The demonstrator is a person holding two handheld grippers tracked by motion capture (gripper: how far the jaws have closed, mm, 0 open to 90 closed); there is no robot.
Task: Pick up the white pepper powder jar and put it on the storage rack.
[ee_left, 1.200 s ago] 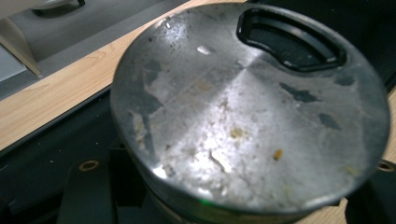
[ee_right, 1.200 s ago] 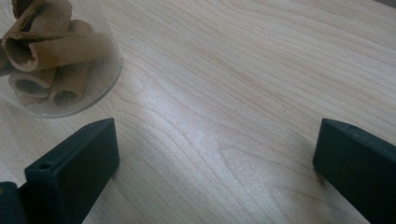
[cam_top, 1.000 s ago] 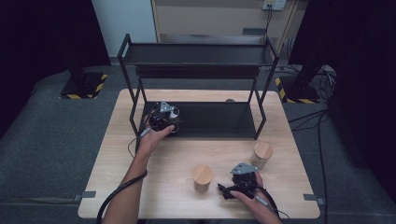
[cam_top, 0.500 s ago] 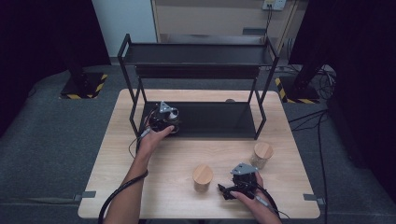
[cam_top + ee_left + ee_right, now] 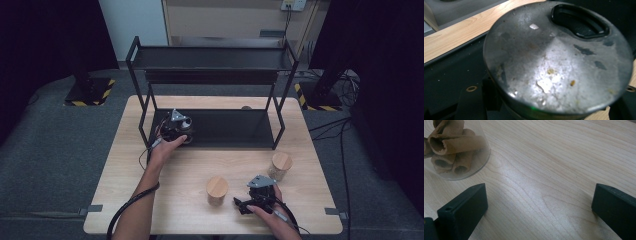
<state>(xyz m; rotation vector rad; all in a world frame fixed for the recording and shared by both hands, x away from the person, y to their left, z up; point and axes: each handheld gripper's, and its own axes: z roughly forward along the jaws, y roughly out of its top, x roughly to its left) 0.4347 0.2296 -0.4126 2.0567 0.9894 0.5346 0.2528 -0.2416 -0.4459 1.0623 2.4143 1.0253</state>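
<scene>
My left gripper [image 5: 181,131] reaches into the lower level of the black metal rack [image 5: 235,127] at its left end and is shut on a jar with a scuffed silver lid [image 5: 559,62]. That lid has a black oval opening near its rim and sits close up in the left gripper view, above the dark shelf. My right gripper [image 5: 240,205] lies on the table at the front right, open, with bare wood between its jaws [image 5: 539,205]. A glass jar of cinnamon sticks [image 5: 454,147] with a wooden lid [image 5: 217,189] stands just left of it, apart from the jaws.
A second wooden-lidded jar [image 5: 280,165] stands on the table at the right, in front of the rack's right leg. The rack's upper shelf [image 5: 210,57] spans the back of the wooden table [image 5: 125,165]. Cables trail from both grippers toward the front edge.
</scene>
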